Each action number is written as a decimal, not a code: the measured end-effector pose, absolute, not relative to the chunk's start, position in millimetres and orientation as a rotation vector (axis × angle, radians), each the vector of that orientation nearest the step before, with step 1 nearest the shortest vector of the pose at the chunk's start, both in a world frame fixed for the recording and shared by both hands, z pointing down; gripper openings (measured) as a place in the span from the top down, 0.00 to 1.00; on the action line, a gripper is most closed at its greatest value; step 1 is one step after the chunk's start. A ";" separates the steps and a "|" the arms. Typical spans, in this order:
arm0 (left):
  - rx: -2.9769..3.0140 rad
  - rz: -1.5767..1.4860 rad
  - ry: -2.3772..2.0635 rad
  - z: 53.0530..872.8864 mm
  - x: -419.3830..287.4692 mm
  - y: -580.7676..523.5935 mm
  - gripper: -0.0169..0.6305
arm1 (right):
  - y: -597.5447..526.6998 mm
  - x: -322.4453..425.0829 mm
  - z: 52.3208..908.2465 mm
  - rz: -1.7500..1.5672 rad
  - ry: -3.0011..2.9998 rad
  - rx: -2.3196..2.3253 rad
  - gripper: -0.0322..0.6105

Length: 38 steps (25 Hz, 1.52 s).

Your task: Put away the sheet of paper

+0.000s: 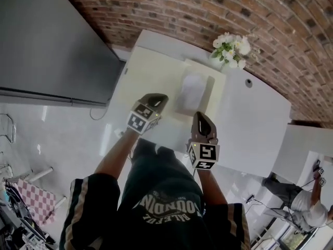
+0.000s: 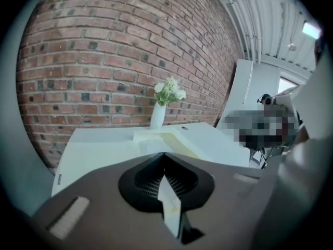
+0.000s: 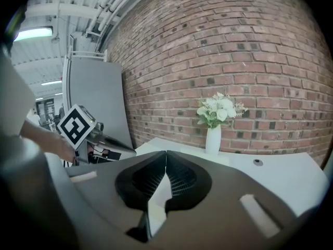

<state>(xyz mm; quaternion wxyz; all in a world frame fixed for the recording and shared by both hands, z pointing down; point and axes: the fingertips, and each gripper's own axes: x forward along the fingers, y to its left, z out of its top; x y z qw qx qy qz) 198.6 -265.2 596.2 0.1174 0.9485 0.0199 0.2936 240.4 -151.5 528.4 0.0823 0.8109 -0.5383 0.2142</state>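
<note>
A white sheet of paper (image 1: 191,90) lies in a shallow pale-yellow tray (image 1: 217,85) on the white table (image 1: 255,129). My left gripper (image 1: 157,100) hovers just left of the tray's near corner, and its jaws meet at the tips with nothing evident between them. In the left gripper view the left gripper (image 2: 164,154) points at the tray (image 2: 171,138). My right gripper (image 1: 201,116) sits at the tray's near edge, its jaws also closed on nothing. In the right gripper view the right gripper (image 3: 166,153) faces the wall.
A white vase of flowers (image 1: 231,49) stands at the table's far edge, against the brick wall (image 1: 208,9). A grey panel (image 1: 47,46) stands to the left. A cable hole (image 1: 248,82) is right of the tray. A person (image 1: 307,202) crouches at lower right.
</note>
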 end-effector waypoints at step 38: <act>2.906 0.633 -0.186 503.7 126.1 -252.0 0.96 | -176.0 195.2 453.4 0.427 -1.865 2.333 0.97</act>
